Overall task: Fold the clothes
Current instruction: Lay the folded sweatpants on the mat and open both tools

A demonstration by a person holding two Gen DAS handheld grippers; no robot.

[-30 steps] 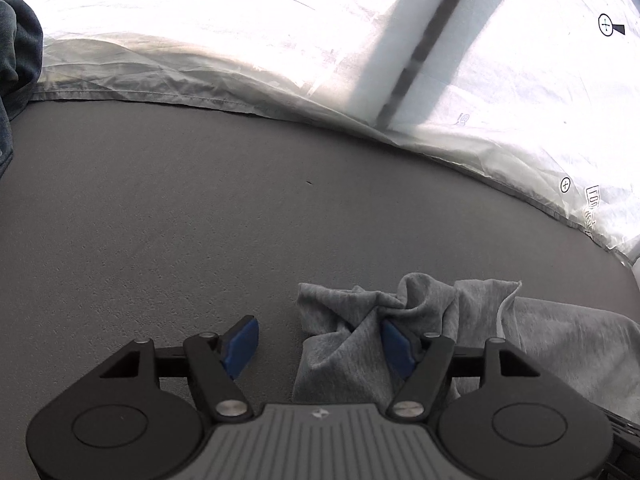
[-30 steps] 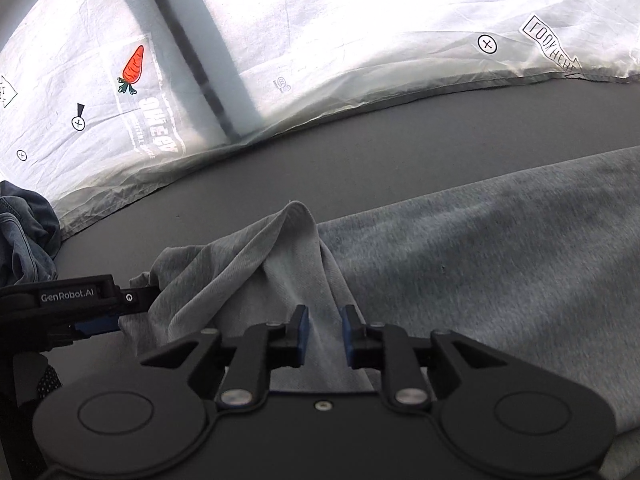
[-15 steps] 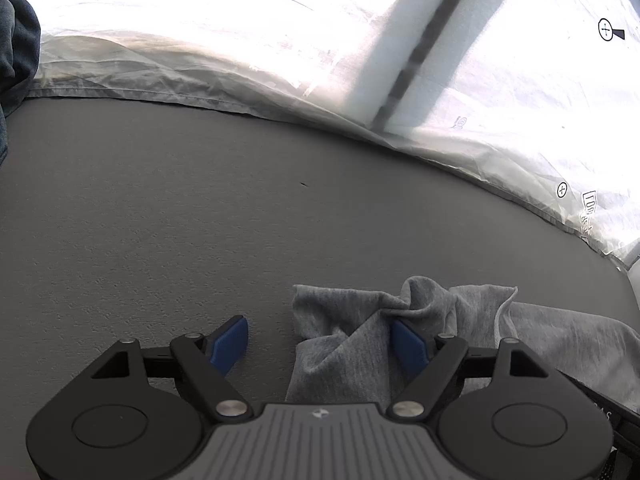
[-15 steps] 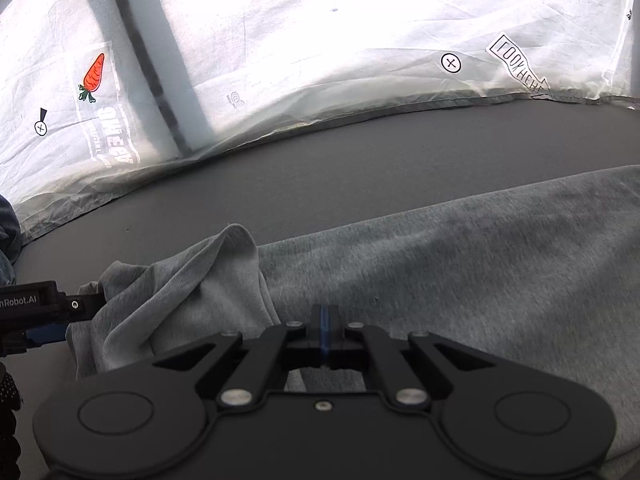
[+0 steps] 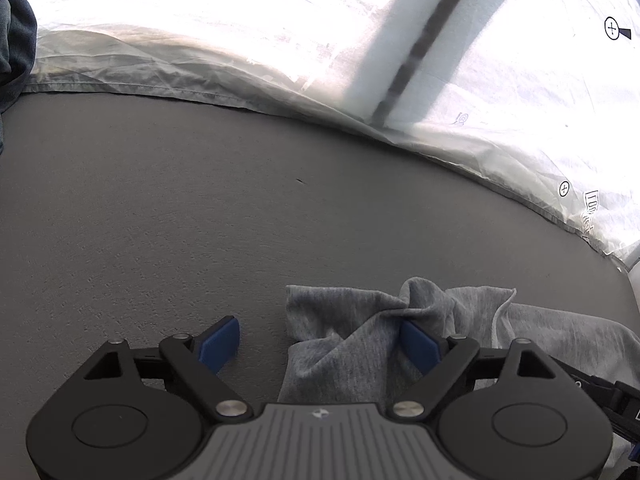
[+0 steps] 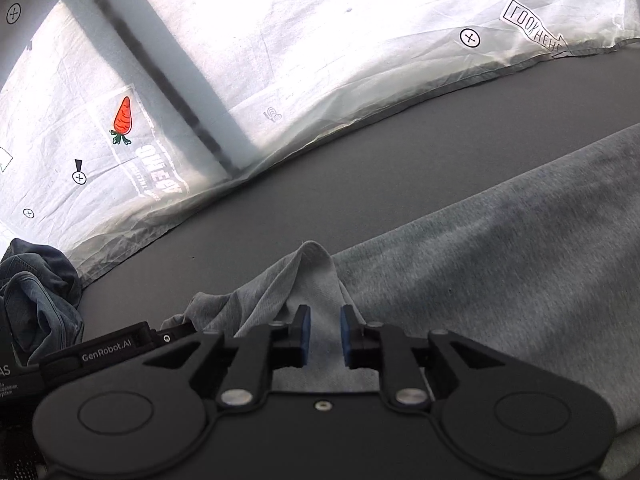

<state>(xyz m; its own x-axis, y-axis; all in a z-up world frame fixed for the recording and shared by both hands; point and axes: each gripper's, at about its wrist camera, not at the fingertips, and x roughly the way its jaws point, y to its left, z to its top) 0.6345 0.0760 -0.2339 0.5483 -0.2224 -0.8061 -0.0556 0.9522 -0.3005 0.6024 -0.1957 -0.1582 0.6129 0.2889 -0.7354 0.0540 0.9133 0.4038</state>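
Grey garment lies on the dark surface, its bunched edge between the spread left gripper. Right gripper, jaws slightly parted, straddles a raised fold; bare surface extends beyond the garment.

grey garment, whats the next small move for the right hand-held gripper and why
Probably close the right hand-held gripper on the raised ridge of the grey garment. Its jaws stand slightly apart with that fold between them, gripping nothing yet. The left hand-held gripper is wide open around the bunched end, so neither holds cloth, and a grip seems needed before any fold on the dark grey surface.
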